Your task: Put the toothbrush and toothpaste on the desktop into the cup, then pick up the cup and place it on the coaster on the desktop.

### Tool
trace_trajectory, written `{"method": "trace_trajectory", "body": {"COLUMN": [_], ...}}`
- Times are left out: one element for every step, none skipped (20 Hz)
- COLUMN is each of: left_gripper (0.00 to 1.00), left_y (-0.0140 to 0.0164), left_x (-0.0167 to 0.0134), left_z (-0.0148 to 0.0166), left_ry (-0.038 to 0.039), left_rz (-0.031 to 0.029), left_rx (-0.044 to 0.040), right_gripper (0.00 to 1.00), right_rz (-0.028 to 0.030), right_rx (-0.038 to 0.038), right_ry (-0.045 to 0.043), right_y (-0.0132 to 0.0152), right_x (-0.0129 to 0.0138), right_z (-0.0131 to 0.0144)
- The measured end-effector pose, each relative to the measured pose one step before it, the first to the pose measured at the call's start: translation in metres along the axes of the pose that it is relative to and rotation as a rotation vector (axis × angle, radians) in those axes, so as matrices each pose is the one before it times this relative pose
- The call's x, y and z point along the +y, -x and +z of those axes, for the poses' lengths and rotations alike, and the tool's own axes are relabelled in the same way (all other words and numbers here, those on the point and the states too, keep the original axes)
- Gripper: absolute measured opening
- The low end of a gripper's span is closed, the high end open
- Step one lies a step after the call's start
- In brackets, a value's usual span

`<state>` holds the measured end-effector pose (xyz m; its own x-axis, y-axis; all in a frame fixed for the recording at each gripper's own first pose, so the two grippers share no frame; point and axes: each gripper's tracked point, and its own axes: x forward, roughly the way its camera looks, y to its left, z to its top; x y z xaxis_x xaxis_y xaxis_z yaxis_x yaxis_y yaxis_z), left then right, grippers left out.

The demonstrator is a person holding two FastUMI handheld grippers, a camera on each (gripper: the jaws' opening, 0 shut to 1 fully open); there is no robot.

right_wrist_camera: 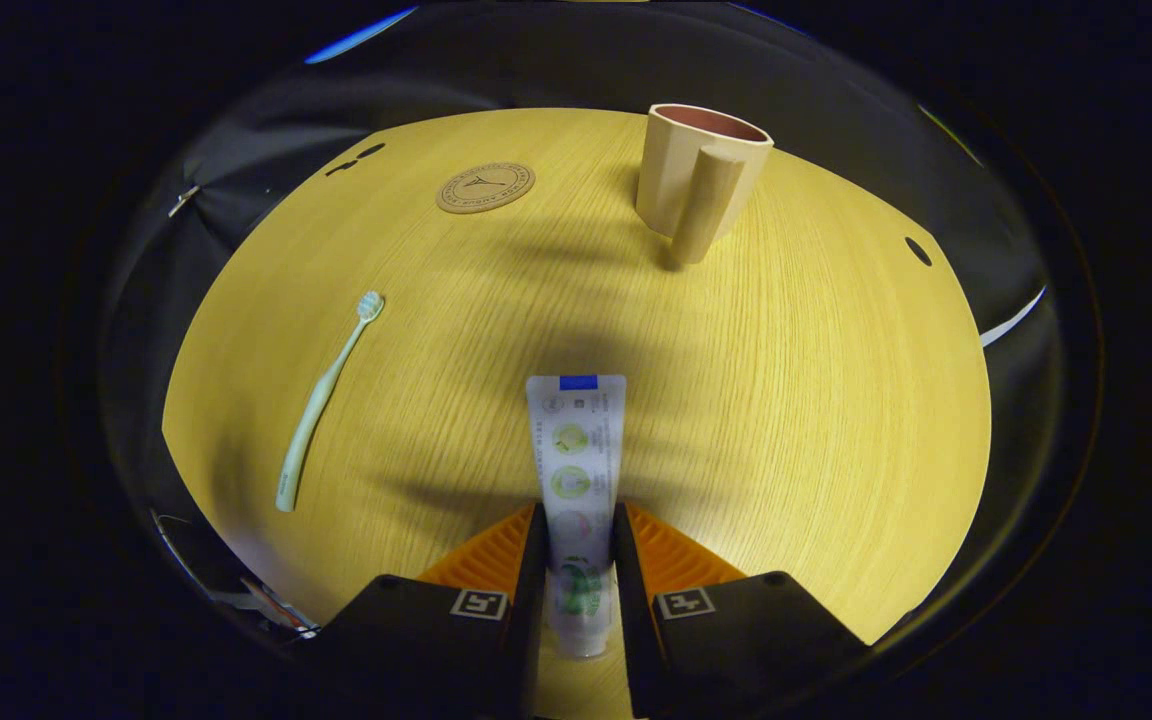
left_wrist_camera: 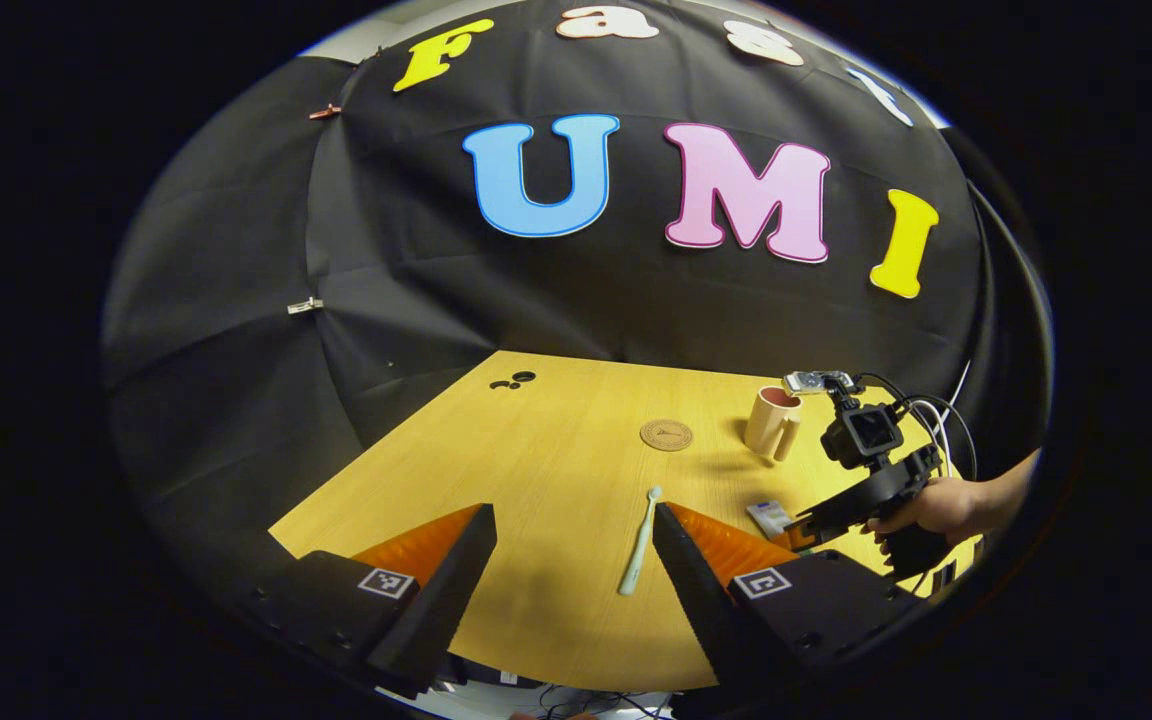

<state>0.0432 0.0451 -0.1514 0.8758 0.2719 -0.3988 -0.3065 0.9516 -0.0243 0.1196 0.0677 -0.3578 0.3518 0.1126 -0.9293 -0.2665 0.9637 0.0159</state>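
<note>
Left gripper view, claw: my left gripper hangs spread wide over the near edge of the pale yellow wooden desktop, pinching nothing.
Left gripper view, toothbrush: the slim pale green toothbrush lies flat between my fingers, bristle end pointing away; I judge the claw is lined up for it.
Left gripper view, far side: the round brown cork coaster sits mid-desk, bare, and the beige handled cup stands upright just right of it.
Left gripper view, other hand: a person's hand holds my right gripper low over the white toothpaste tube.
Right gripper view, claw: the right gripper's fingers are pressed against both sides of the tube's cap end, which rests on the wood; gripping low should let it drop cap-first into the cup.
Right gripper view, desk: smooth wood grain, black cloth wall behind; cup ahead, toothbrush to the left, coaster beyond.
</note>
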Motion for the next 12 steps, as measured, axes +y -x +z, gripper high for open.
{"method": "trace_trajectory", "body": {"left_gripper": [1.00, 1.00, 1.00, 1.00, 1.00, 1.00, 1.00, 1.00, 1.00, 1.00, 0.99, 0.97], "left_y": [-0.00197, -0.00257, -0.00526, -0.00467, -0.00713, -0.00834, -0.00946, -0.01056, -0.01349, -0.01401, -0.01203, -0.01341], "left_x": [-0.00378, -0.00286, -0.00351, -0.00276, -0.00329, -0.00473, -0.00406, -0.00235, -0.00182, -0.00199, -0.00182, -0.00291], "left_z": [-0.00168, -0.00086, -0.00187, -0.00179, -0.00459, -0.00381, -0.00530, -0.00347, -0.00599, -0.00590, -0.00827, -0.00813], "left_ry": [-0.00479, -0.00651, -0.00888, -0.00437, 0.00057, 0.00481, 0.00399, 0.00162, -0.00073, -0.00004, 0.00067, 0.00025], "left_rz": [-0.01018, -0.00955, -0.01267, -0.01230, -0.02074, -0.02850, -0.02661, -0.02390, -0.02184, -0.02525, -0.02263, -0.02273], "left_rx": [0.00333, 0.00583, 0.00982, 0.01247, 0.02370, 0.02355, 0.02766, 0.02958, 0.03165, 0.03496, 0.05543, 0.05628], "right_gripper": [0.39, 0.36, 0.35, 0.33, 0.28, 0.28, 0.33, 0.27, 0.33, 0.27, 0.28, 0.28], "right_rz": [0.00361, 0.00437, 0.00216, 0.00346, 0.00636, 0.01053, 0.01246, 0.00625, -0.00066, -0.00840, -0.00496, 0.00135], "right_rx": [-0.01115, -0.01126, -0.00875, -0.00824, -0.00651, -0.00309, 0.01047, 0.00209, 0.00077, -0.00209, -0.00430, -0.00339], "right_ry": [0.00706, 0.00235, -0.00624, -0.01146, -0.03197, -0.02306, -0.01784, -0.01060, -0.00291, 0.00264, 0.00156, -0.00089], "right_y": [0.00037, 0.00082, -0.00106, 0.00087, 0.00046, 0.00306, -0.00124, 0.00046, -0.00056, 0.00173, 0.00111, 0.00191], "right_x": [-0.00007, -0.00025, -0.00062, -0.00092, 0.00033, 0.00051, -0.00033, -0.00121, -0.00183, -0.00431, -0.00277, -0.00223], "right_z": [-0.00006, -0.00012, 0.00014, 0.00079, 0.00038, 0.00070, -0.00167, -0.00013, -0.00065, -0.00133, -0.00140, -0.00276]}}
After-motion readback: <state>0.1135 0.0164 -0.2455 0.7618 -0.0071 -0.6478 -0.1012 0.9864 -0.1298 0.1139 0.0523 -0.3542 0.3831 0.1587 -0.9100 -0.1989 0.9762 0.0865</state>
